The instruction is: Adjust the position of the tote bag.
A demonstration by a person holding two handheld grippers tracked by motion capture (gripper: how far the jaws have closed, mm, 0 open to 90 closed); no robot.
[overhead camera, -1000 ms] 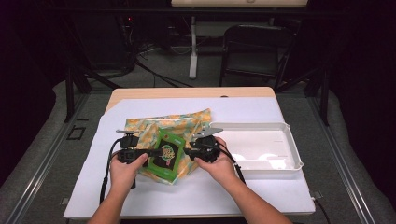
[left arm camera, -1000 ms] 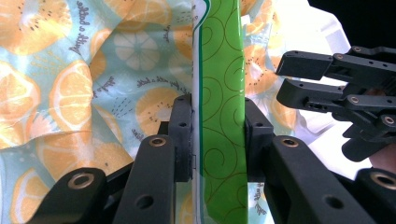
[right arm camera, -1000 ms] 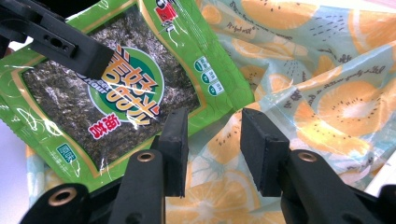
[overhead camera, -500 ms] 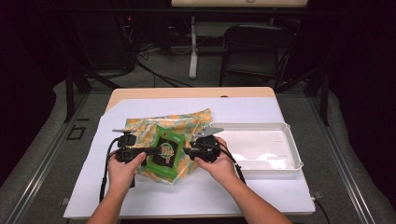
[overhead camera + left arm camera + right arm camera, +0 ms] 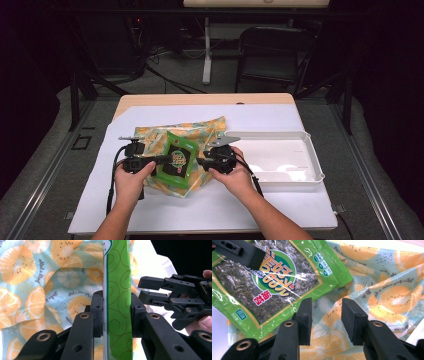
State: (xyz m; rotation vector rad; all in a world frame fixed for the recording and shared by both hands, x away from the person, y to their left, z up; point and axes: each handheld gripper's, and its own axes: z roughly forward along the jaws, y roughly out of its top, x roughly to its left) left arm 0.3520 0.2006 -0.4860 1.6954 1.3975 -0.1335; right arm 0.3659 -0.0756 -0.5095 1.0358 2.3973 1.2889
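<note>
- The left tool (image 5: 167, 160) is clamped on the green seaweed packet (image 5: 176, 159), held on edge just above the fruit-print cloth (image 5: 200, 131).
- The right tool (image 5: 324, 315) stands open, empty, beside the packet's corner.
- My guess: the packet is lifted, but placing it, perhaps in the white tray (image 5: 300, 176) right of the cloth, remains.

The right gripper (image 5: 325, 315) is hovering with jaws apart over the citrus-print cloth (image 5: 387, 295); the green seaweed packet (image 5: 274, 280) is lying at ten o'clock.
</note>
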